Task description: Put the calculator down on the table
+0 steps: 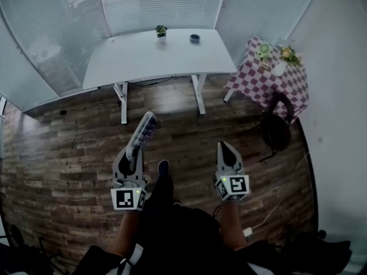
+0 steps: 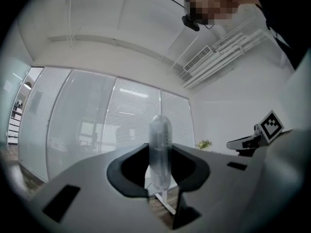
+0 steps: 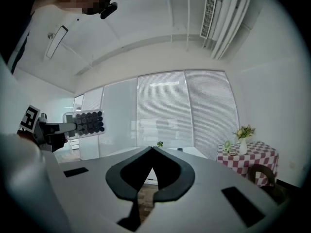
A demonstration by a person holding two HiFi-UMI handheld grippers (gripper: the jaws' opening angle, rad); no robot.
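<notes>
A wood-plank floor (image 1: 69, 148) and a wall of closed blinds (image 1: 155, 4) frame the head view. A white desk (image 1: 143, 59) stands well ahead, carrying a small potted plant (image 1: 161, 31) and a dark round object (image 1: 195, 38) (too small to identify). To its right, a purple-checked cloth (image 1: 269, 85) bears flowers, with a dark chair (image 1: 276, 128) beside it. Over the floor, well short of the desk, the left tongs (image 1: 135, 152) pinch the calculator (image 1: 145, 130) by its near end, and its far end angles toward the desk. The right tongs (image 1: 225, 148) are alongside, pressed together and empty.

In the left gripper view, the calculator (image 2: 160, 147) appears edge-on, upright between the left tongs (image 2: 160, 178), which clamp it from both sides. The right tongs (image 2: 233, 143) show at the far right, with the plant (image 2: 204, 143) beyond.

In the right gripper view, the right tongs (image 3: 151, 152) meet at their tips with nothing between them. At left, the calculator (image 3: 85, 123) shows rows of dark keys, held in the air by the left tongs (image 3: 68, 126). The checked cloth (image 3: 252, 157) and a vase of flowers (image 3: 243, 135) stand at right.
</notes>
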